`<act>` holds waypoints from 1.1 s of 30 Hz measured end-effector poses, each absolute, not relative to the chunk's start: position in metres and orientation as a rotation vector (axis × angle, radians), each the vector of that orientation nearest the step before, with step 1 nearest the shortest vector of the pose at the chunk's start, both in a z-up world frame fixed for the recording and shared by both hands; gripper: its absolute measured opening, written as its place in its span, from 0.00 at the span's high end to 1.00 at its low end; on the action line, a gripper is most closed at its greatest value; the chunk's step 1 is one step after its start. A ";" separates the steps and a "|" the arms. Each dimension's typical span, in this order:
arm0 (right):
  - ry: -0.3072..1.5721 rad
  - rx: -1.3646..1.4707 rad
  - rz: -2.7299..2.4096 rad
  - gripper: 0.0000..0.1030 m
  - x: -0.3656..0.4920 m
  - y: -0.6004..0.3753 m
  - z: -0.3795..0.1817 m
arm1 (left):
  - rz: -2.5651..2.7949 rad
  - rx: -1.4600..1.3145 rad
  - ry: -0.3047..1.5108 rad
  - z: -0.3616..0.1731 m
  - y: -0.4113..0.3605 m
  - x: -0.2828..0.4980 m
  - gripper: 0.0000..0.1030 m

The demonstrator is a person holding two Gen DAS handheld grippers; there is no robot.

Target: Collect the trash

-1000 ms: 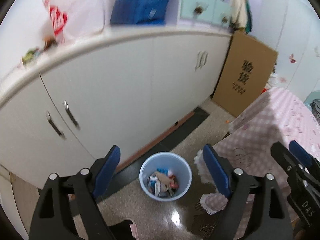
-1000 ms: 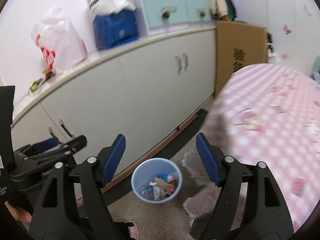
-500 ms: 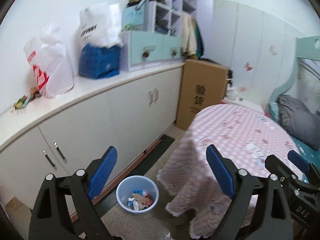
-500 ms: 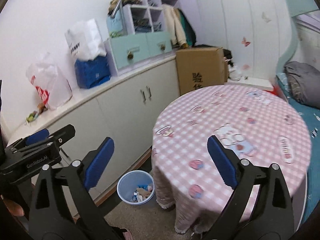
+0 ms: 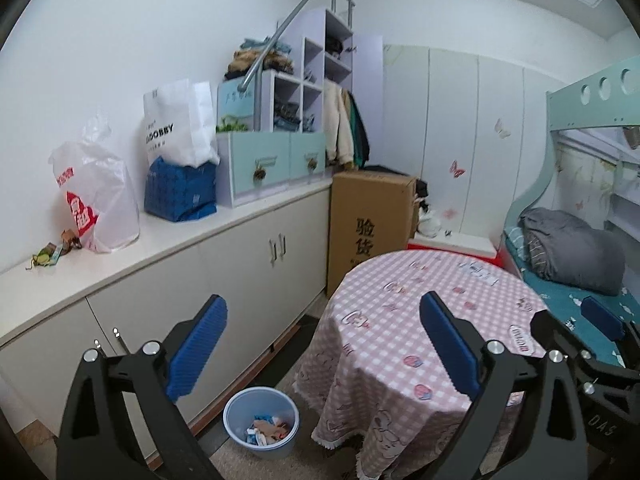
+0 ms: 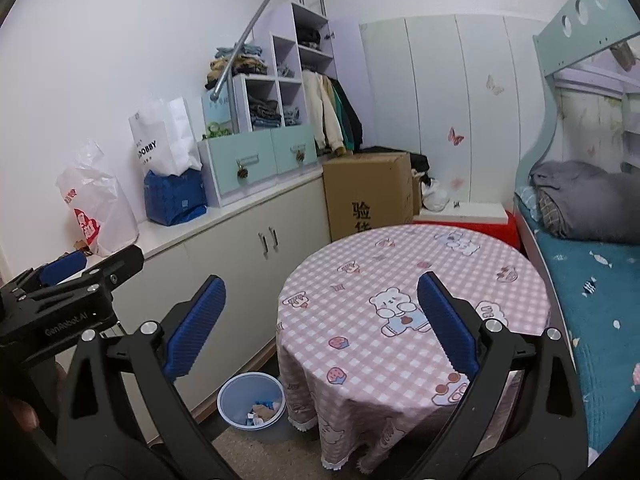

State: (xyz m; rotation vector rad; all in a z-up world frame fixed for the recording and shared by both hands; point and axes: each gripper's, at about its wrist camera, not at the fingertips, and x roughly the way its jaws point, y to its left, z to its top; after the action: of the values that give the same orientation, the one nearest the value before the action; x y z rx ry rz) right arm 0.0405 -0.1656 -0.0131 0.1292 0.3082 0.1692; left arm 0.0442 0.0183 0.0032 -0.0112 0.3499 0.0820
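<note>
Left wrist view: the left gripper [image 5: 322,316] holds nothing, its jaws spread wide after just opening, and each blue ribbed pad [image 5: 198,348] sits on a black angular arm fastened with silver bolts. Between and below the pads, a round pale-blue plastic trash bin [image 5: 262,424] stands on the speckled floor, against the foot of the white cabinet [image 5: 240,276] and just beside the hanging fringe of the pink checked tablecloth [image 5: 400,336]. Crumpled paper scraps and wrappers [image 5: 266,428] lie in its bottom. The cloth drapes over a round tabletop, printed with small cartoon patches. On the smooth cabinet top rest a crinkled white plastic bag [image 5: 96,200] with red print, a stiff white paper bag [image 5: 180,124], a blue package [image 5: 180,192] and a few small wrappers [image 5: 48,254] at the left end. A tall brown cardboard box [image 5: 370,228] stands at the cabinet's far end.

Right wrist view: the right gripper [image 6: 320,314] has likewise just opened, jaws apart and bare, over the same cloth. The bin [image 6: 250,404] sits low between them, partly tucked under the cloth's edge.
</note>
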 end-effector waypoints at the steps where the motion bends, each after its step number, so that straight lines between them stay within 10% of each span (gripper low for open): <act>1: 0.303 0.125 0.166 0.08 0.036 -0.167 -0.011 | 0.077 -0.004 0.345 0.006 0.016 0.040 0.07; 33: 0.245 0.079 0.156 0.08 -0.003 -0.164 0.004 | 0.079 0.036 0.281 0.019 0.006 -0.001 0.07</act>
State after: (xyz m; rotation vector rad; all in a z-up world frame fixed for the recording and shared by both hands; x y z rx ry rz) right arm -0.0031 -0.1642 0.0040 0.0794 0.2448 0.1556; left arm -0.0009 0.0062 0.0193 0.0357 0.2812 0.0794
